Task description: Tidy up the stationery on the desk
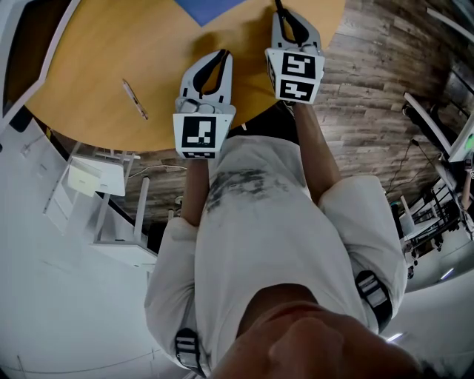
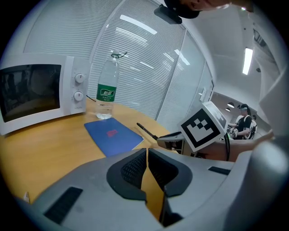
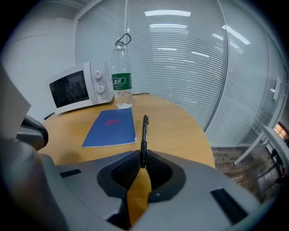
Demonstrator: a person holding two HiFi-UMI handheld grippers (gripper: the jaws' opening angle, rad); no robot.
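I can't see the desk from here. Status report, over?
Right gripper shut on black pen. Left gripper shut, empty. Blue notebook, water bottle ahead on desk; nothing in the way.

In the right gripper view, the rear end of the black pen [image 3: 144, 131] was hidden between the pads of the right gripper [image 3: 142, 160]. In the head view, the top edge cut the blue notebook [image 1: 211, 9] down to one corner and took nearly all of the same pen. The thin object [image 1: 135, 99] lying alone on the table [image 1: 89, 59] was too small to identify. In the left gripper view, the microwave [image 2: 31, 97] ran past the left edge, and the print on the bottle label [image 2: 105, 94] was too small to read.
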